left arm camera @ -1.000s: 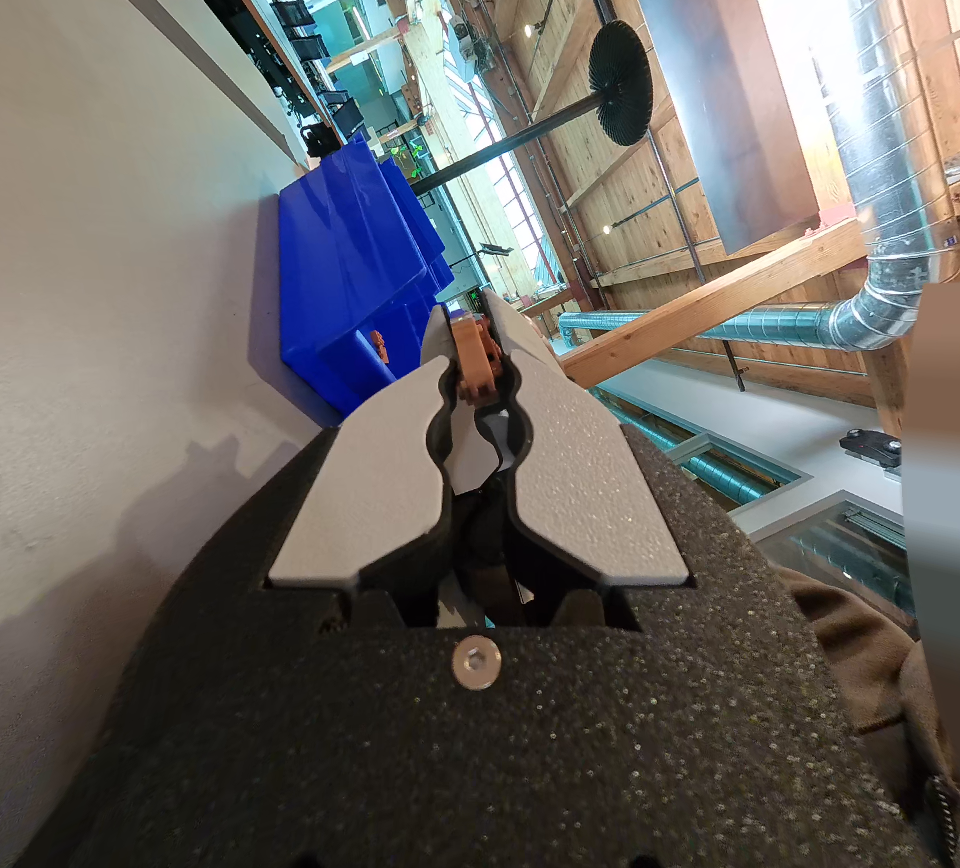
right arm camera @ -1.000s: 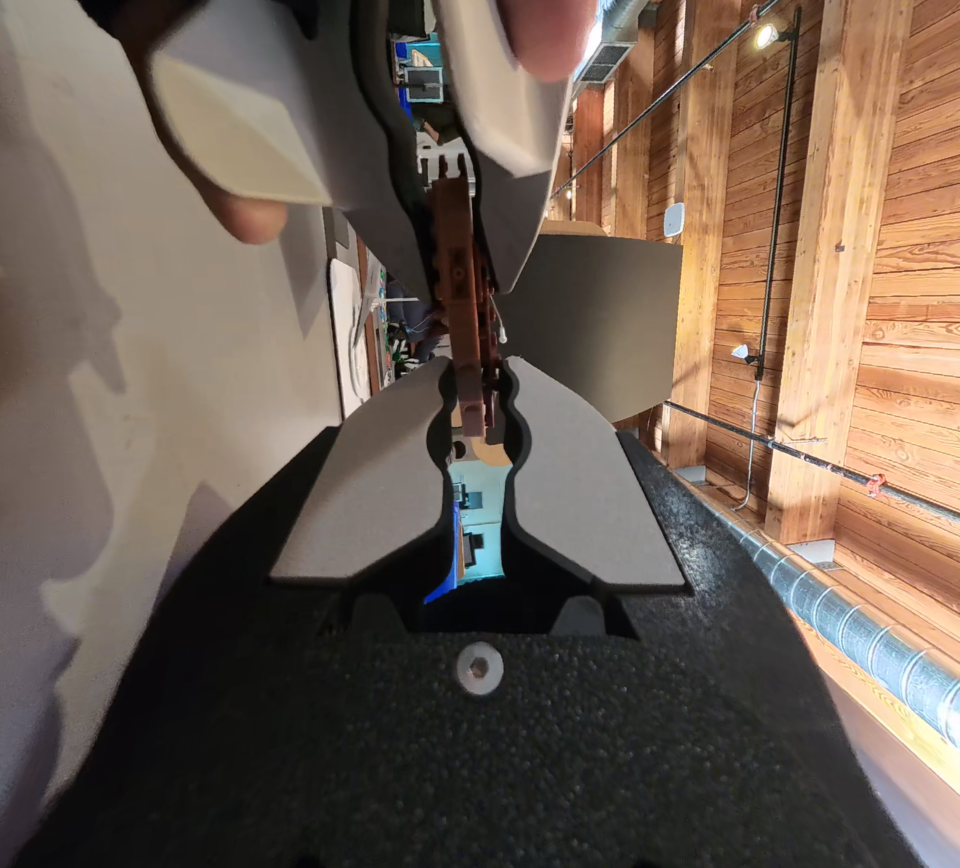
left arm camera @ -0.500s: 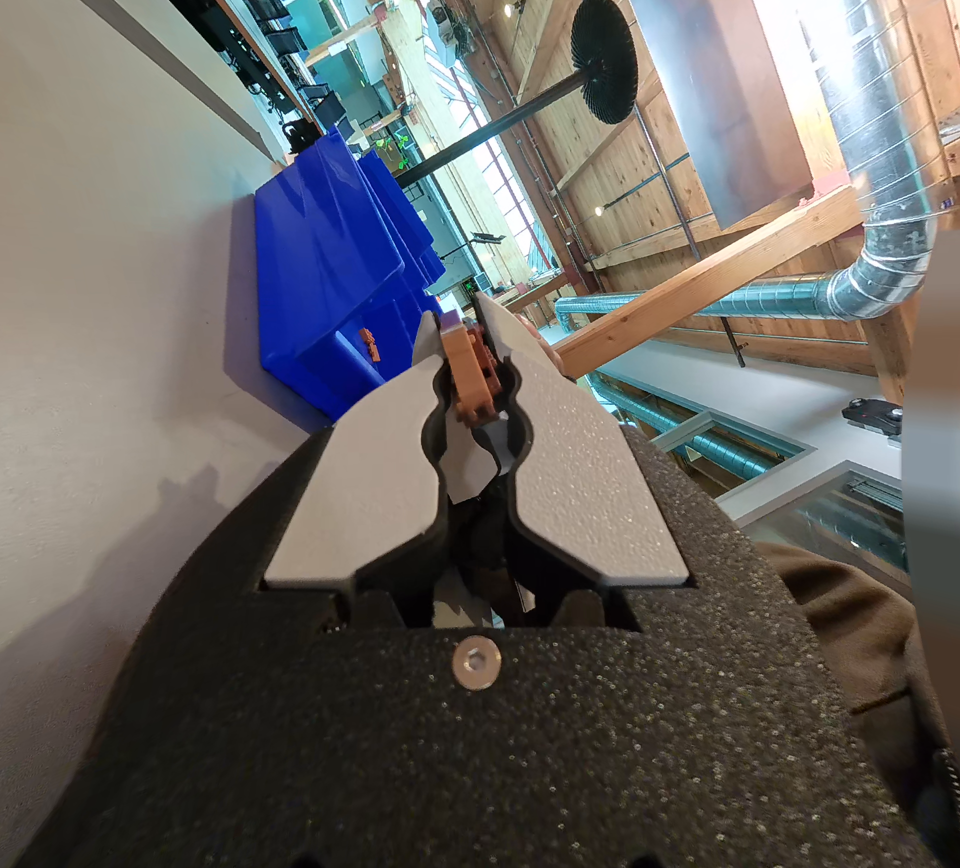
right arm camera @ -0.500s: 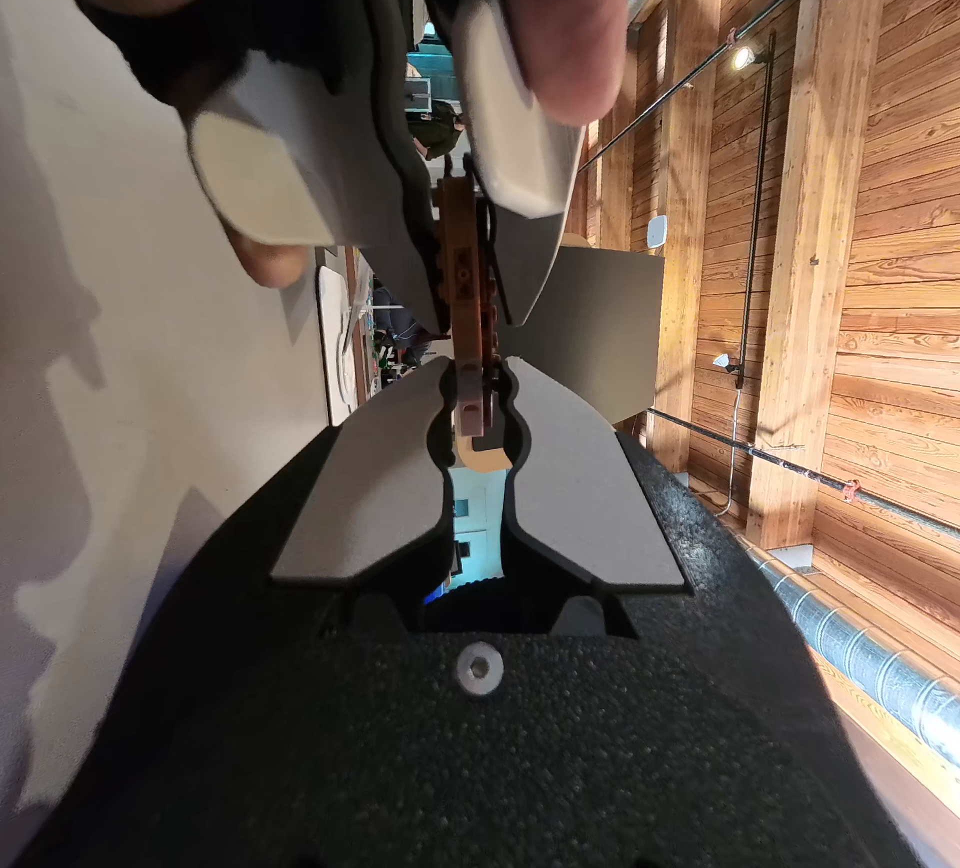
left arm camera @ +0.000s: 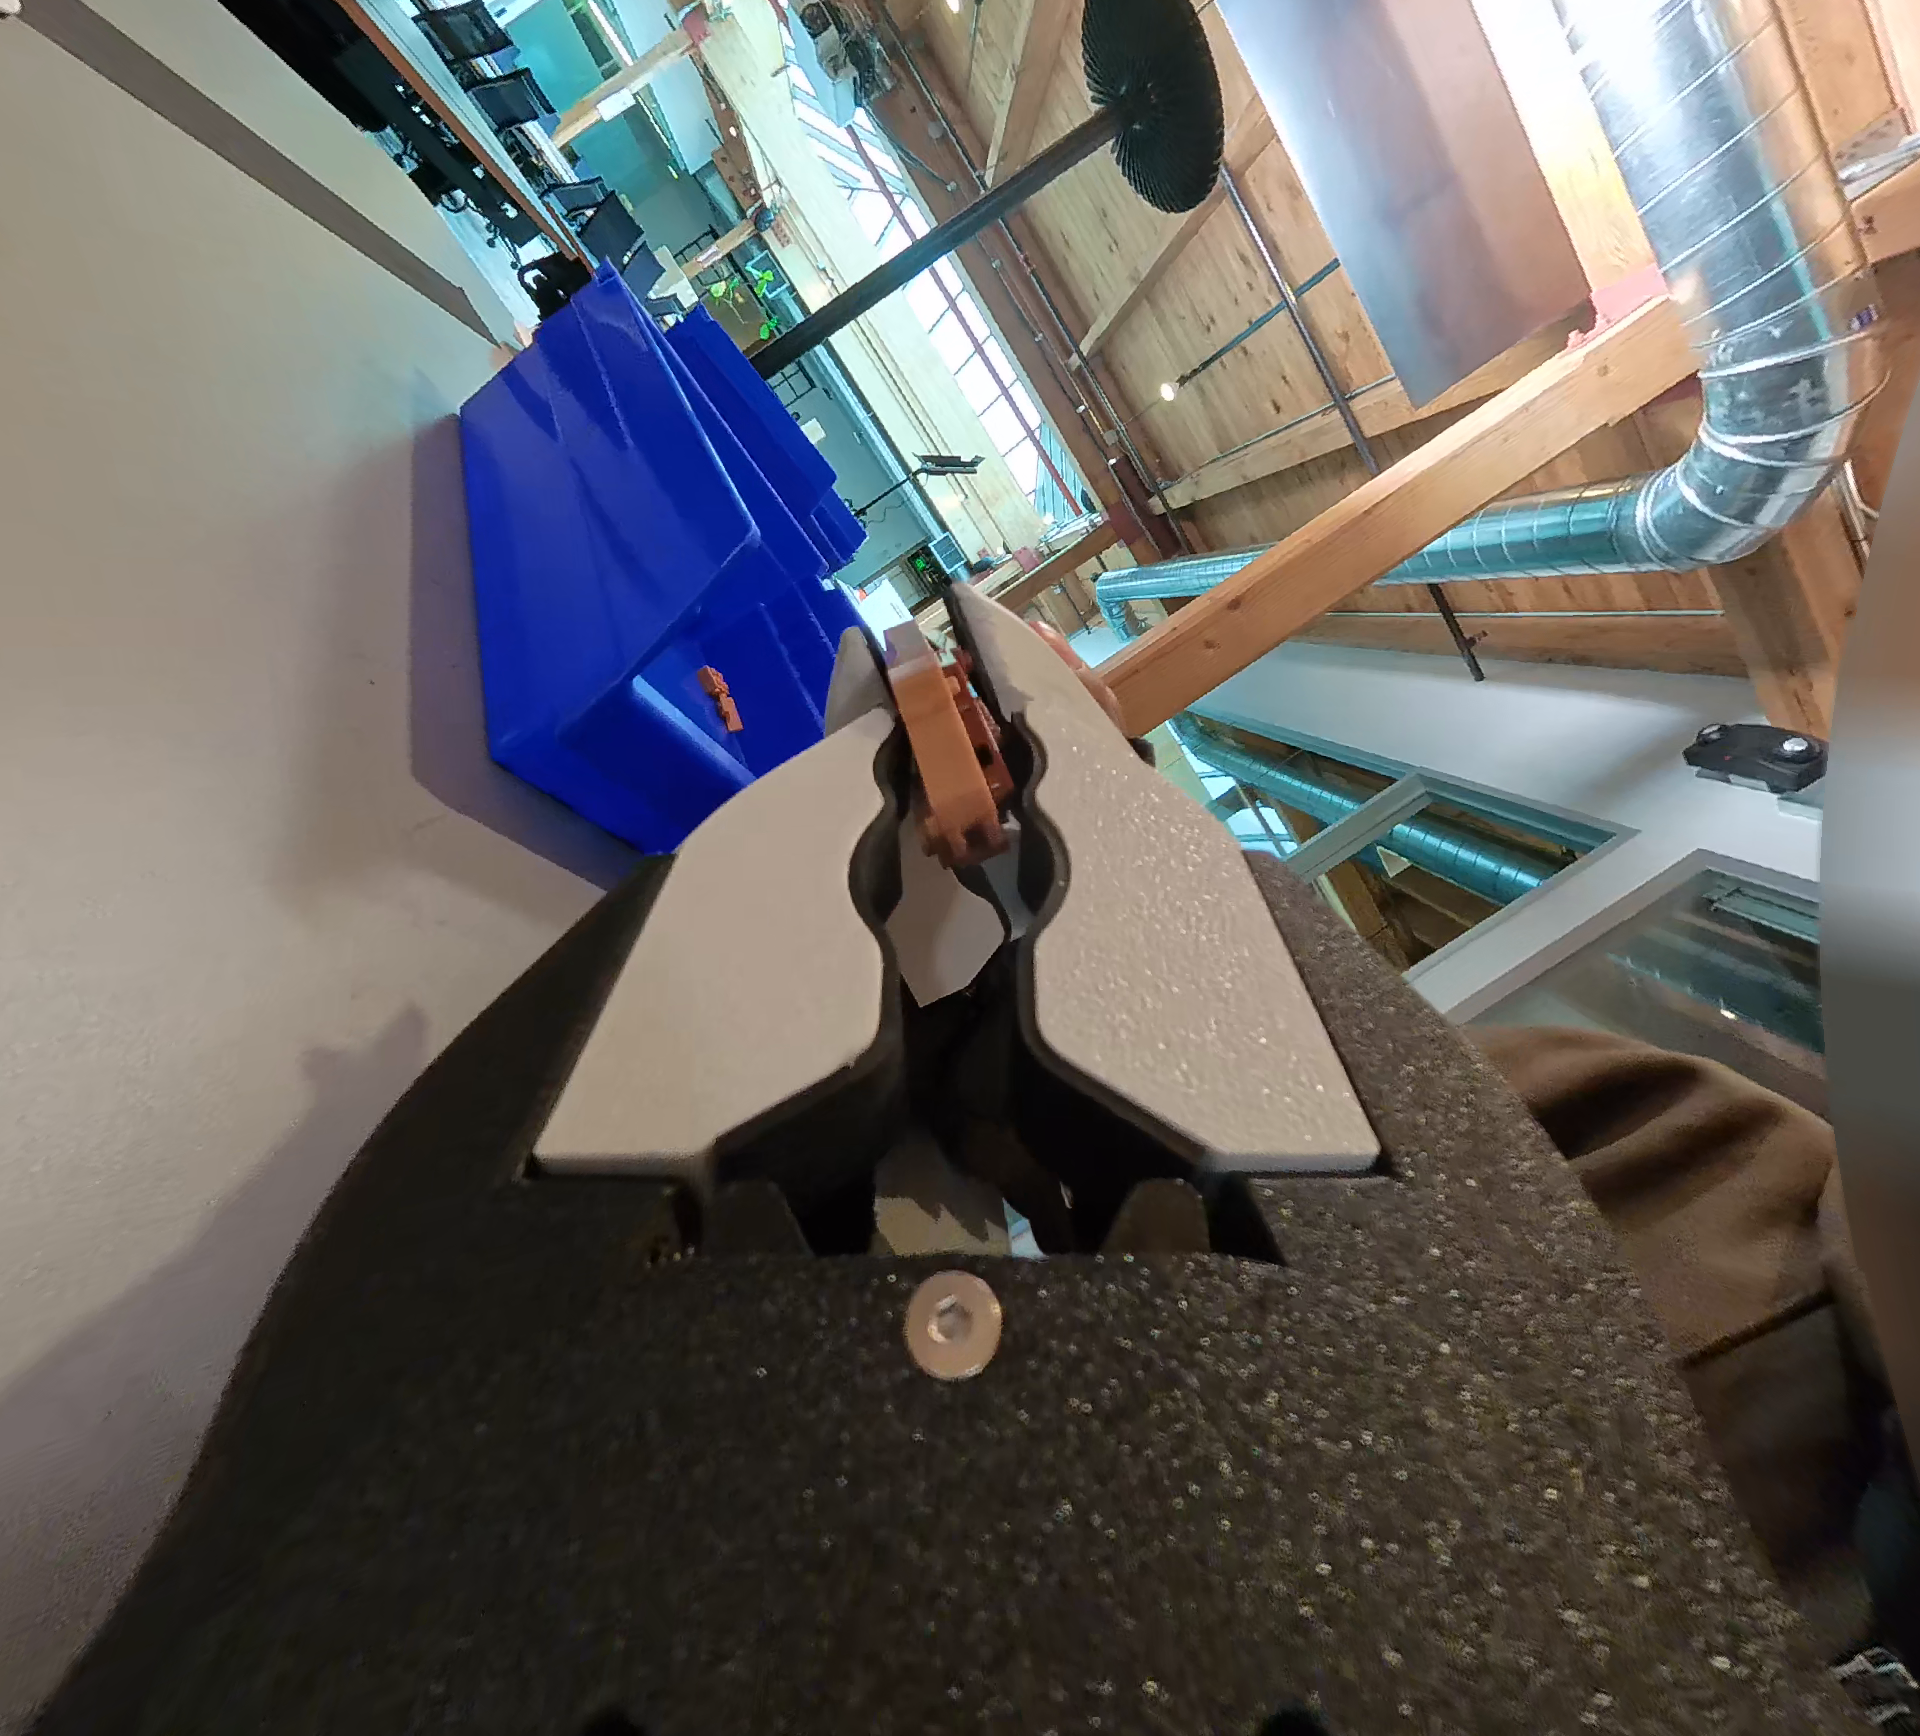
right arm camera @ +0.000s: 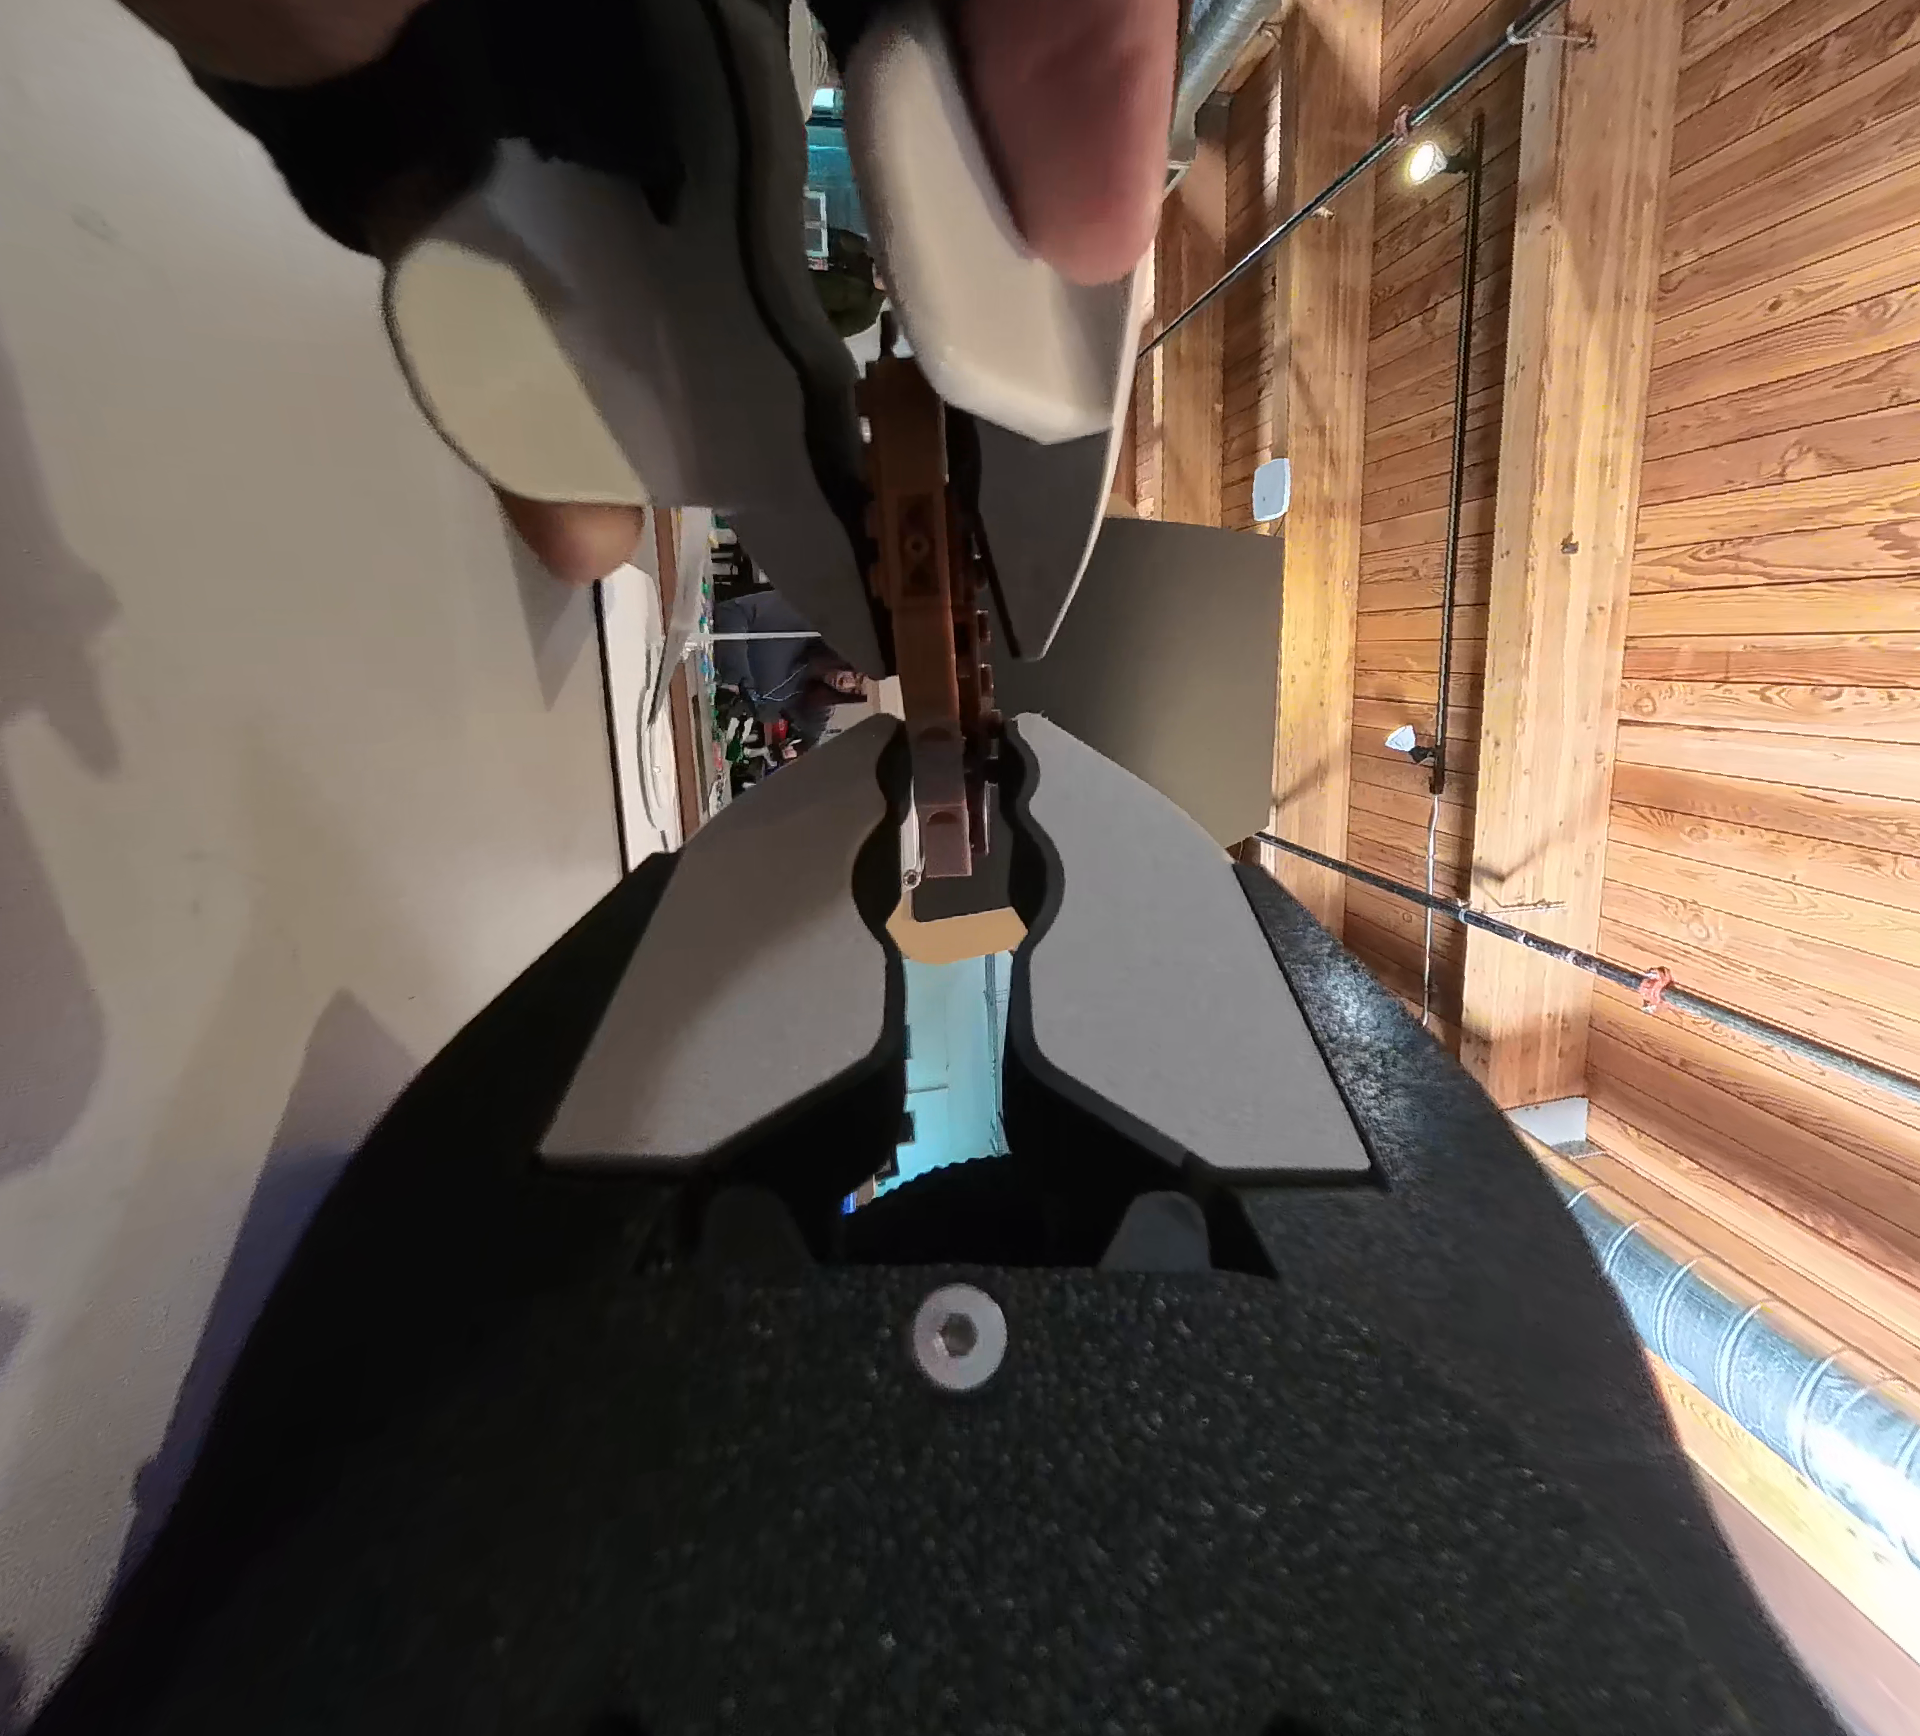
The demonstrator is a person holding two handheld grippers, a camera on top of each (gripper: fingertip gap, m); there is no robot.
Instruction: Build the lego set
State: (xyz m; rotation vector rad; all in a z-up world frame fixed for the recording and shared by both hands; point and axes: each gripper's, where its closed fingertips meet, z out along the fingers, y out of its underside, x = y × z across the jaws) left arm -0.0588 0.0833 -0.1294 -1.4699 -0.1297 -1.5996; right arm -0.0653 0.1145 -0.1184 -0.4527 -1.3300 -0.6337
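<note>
Both units raised off the tabletop [left arm camera: 208,647], tip to tip. Left hand-held gripper [left arm camera: 951,782] pinches a brown lego assembly [left arm camera: 940,751] between its grey fingers. Right hand-held gripper [right arm camera: 951,730] is closed on the lower end of the same brown lego assembly [right arm camera: 920,564], which runs as a thin studded strip between the two tips. In the right wrist view, bare fingertips [right arm camera: 1060,128] press the far unit's pads. Blue bins [left arm camera: 623,564] sit on the tabletop behind; small brown pieces [left arm camera: 719,697] lie in the nearest bin.
</note>
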